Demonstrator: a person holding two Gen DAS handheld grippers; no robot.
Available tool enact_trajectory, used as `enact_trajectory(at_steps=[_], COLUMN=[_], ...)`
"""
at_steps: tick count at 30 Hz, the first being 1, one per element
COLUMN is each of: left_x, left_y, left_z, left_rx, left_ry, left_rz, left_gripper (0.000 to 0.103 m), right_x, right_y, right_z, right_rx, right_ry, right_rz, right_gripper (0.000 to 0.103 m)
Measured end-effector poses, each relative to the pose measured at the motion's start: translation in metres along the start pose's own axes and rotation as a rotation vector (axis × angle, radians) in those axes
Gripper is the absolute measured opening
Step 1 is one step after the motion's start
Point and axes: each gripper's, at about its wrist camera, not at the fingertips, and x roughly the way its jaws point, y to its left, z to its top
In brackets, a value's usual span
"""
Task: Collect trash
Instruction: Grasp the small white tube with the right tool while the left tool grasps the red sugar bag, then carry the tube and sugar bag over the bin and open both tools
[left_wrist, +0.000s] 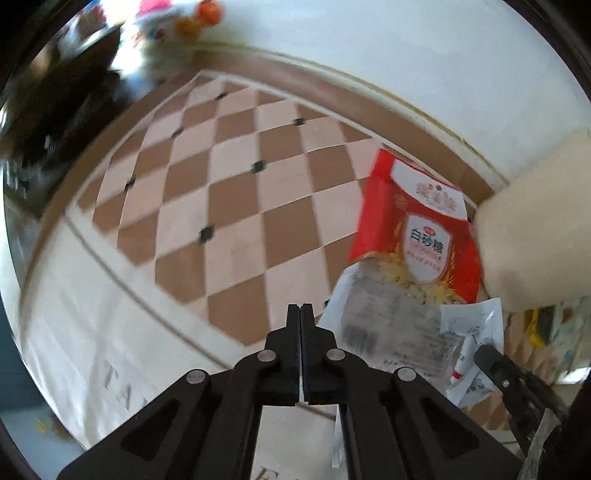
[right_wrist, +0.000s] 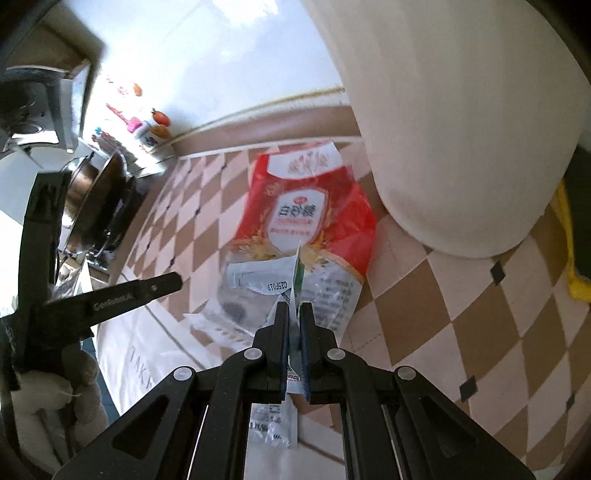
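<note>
A red and white sugar bag (left_wrist: 421, 236) lies on the checkered cloth, its clear lower part crumpled; it also shows in the right wrist view (right_wrist: 303, 214). My right gripper (right_wrist: 294, 314) is shut on a small white wrapper (right_wrist: 293, 280) with green print, held just above the bag's clear end. The wrapper also shows in the left wrist view (left_wrist: 469, 343), with the right gripper's finger (left_wrist: 495, 362) beside it. My left gripper (left_wrist: 300, 314) is shut and empty, to the left of the bag over the checkered cloth.
A large cream rounded container (right_wrist: 461, 122) stands right of the bag, close to the wall. A metal pot (right_wrist: 92, 199) on a stove is at the left. A white bag with grey lettering (left_wrist: 92, 350) lies near. Colourful toys (right_wrist: 147, 129) sit by the wall.
</note>
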Motion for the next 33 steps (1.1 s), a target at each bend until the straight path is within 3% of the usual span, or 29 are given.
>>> enact_trajectory(at_steps=[2, 5, 9, 11, 14, 17, 20, 24, 29, 31, 32, 33], left_x=[0.012, 0.048, 0.047, 0.048, 0.052, 0.057, 0.06, 0.068, 0.059, 0.059, 0.059, 0.059], left_y=[0.029, 0.064, 0.076, 0.081, 0.091, 0.103, 0.101, 0.076, 0.041, 0.027, 0.021, 0.017], left_z=[0.0, -0.001, -0.003, -0.003, -0.003, 0.001, 0.006, 0.018, 0.034, 0.043, 0.045, 0.045], left_rx=[-0.079, -0.262, -0.347, -0.396, -0.467, -0.543, -0.555, -0.474, -0.312, -0.237, -0.193, -0.155], left_ry=[0.046, 0.178, 0.129, 0.126, 0.124, 0.085, 0.081, 0.107, 0.079, 0.071, 0.065, 0.058], left_rz=[-0.058, -0.232, -0.35, -0.422, -0.492, -0.524, -0.538, -0.524, -0.338, -0.253, -0.186, -0.13], left_gripper=[0.002, 0.003, 0.013, 0.025, 0.03, 0.04, 0.04, 0.04, 0.042, 0.033, 0.016, 0.014], right_x=[0.0, 0.015, 0.035, 0.035, 0.035, 0.035, 0.036, 0.038, 0.04, 0.041, 0.041, 0.041], right_y=[0.003, -0.002, -0.013, -0.014, -0.018, -0.02, -0.02, -0.018, -0.02, -0.021, -0.021, -0.021], right_z=[0.001, 0.002, -0.002, -0.002, -0.001, -0.002, -0.005, -0.006, -0.005, -0.004, -0.004, -0.003], right_rx=[-0.024, -0.022, 0.02, 0.015, 0.036, 0.03, 0.021, 0.004, 0.014, 0.024, 0.028, 0.031], right_ry=[-0.001, 0.031, 0.07, 0.071, 0.078, 0.086, 0.102, 0.109, 0.113, 0.115, 0.116, 0.116], right_rz=[-0.018, -0.053, -0.042, -0.046, -0.034, -0.033, -0.026, -0.031, -0.029, -0.026, -0.026, -0.025], right_gripper=[0.006, 0.006, 0.006, 0.006, 0.006, 0.006, 0.005, 0.005, 0.005, 0.005, 0.005, 0.005])
